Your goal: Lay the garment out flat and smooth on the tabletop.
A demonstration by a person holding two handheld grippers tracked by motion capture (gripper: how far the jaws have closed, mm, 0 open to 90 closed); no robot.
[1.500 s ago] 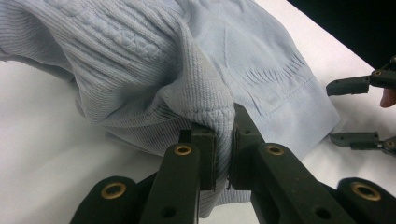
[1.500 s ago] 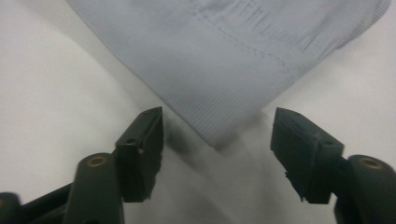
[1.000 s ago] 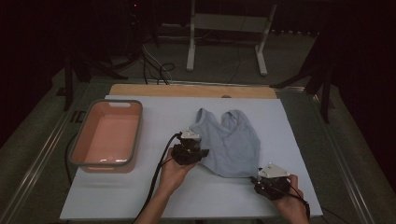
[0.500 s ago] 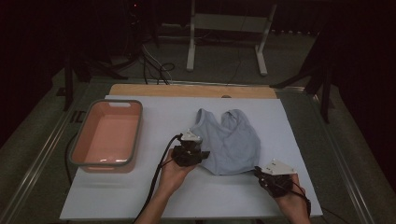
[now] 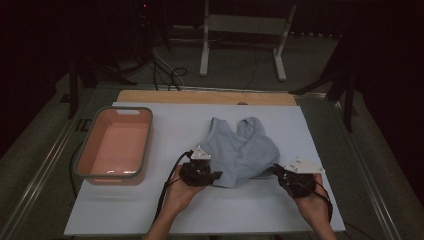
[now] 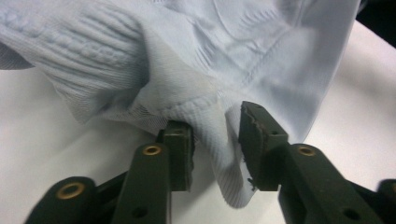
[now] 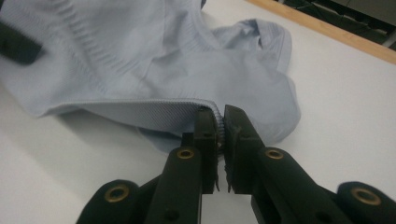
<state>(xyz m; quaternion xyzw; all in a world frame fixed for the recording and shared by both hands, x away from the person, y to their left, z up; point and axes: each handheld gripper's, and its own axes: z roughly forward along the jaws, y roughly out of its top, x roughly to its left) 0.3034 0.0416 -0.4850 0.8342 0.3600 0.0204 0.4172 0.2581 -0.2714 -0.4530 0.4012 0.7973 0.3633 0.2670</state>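
Note:
A pale blue knit garment point(image 5: 240, 150) lies crumpled on the white tabletop point(image 5: 125, 215). My left gripper point(image 5: 214, 176) sits at its near left edge. In the left gripper view its jaws point(image 6: 215, 135) have just been opening and stand apart, with a loose fold of the ribbed hem point(image 6: 212, 116) hanging between the pads. My right gripper point(image 5: 278, 170) is at the garment's near right corner. In the right gripper view its jaws point(image 7: 220, 123) have just closed and pinch the ribbed hem point(image 7: 140, 107), which is raised a little off the table.
A pink tub with a grey rim point(image 5: 145, 145) stands at the left of the table. A wooden strip point(image 5: 200, 96) runs along the far edge. Beyond it a white metal stand point(image 5: 240, 40) and cables lie on the dark floor.
The right gripper has shifted up and toward the garment's corner and taken hold of the hem there. The left hand has stayed in place at the near left edge.

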